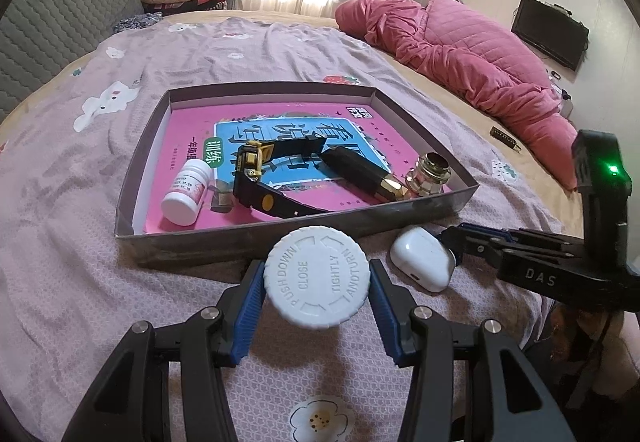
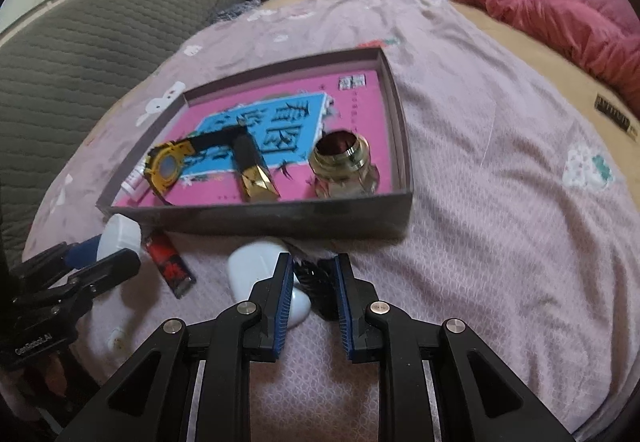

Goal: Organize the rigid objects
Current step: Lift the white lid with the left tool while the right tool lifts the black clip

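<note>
left gripper (image 1: 316, 278): clamped on a white capped bottle (image 1: 316, 276), just near of the tray (image 1: 280, 234)
right gripper (image 2: 312, 282): closed around a black comb-like piece (image 2: 316, 282), beside the white earbud case (image 1: 422, 256)
tray: holds small bottle (image 1: 186, 192), watch (image 1: 260, 174), lipstick (image 1: 360, 172)
</note>
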The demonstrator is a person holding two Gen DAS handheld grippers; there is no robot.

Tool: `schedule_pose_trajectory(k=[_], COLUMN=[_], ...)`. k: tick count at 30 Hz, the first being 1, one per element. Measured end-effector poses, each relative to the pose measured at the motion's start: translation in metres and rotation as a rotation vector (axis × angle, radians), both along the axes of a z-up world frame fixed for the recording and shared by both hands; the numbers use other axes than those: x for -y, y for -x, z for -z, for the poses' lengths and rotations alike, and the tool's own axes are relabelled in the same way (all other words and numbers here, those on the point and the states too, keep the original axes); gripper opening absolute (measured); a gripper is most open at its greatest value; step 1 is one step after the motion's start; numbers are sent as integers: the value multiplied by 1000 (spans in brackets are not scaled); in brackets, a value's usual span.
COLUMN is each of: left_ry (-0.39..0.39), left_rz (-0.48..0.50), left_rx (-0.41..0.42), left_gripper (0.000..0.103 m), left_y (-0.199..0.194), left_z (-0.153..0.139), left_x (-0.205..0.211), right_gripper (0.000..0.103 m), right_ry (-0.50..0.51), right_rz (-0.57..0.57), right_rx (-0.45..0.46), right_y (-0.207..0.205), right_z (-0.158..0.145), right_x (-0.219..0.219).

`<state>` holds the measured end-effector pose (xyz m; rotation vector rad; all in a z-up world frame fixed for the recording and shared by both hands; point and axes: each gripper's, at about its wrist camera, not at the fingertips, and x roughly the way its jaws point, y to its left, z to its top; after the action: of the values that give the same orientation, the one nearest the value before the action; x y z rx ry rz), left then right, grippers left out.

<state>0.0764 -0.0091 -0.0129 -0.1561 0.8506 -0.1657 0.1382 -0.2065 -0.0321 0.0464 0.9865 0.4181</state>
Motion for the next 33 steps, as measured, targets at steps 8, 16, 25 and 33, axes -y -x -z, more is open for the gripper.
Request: schedule_pose_trajectory(k=[8, 16, 25, 33], left_ry=[7, 9, 13, 19], left_rz=[-3, -5, -8, -17], left_rx=[-4, -5, -6, 10], left_gripper=[51, 51, 51, 51], left_y=[0, 1, 1, 2], left_z=[1, 0, 0, -3], left_x=[-2, -1, -1, -3], right_gripper=[24, 25, 15, 15], right_ry=[0, 101, 134, 64], right_rz=[22, -15, -71, -64], right_rx=[-16, -6, 43, 82], right_y=[-6, -7, -3, 4], right_z=[6, 17, 14, -5], right_x=[5, -5, -11, -6])
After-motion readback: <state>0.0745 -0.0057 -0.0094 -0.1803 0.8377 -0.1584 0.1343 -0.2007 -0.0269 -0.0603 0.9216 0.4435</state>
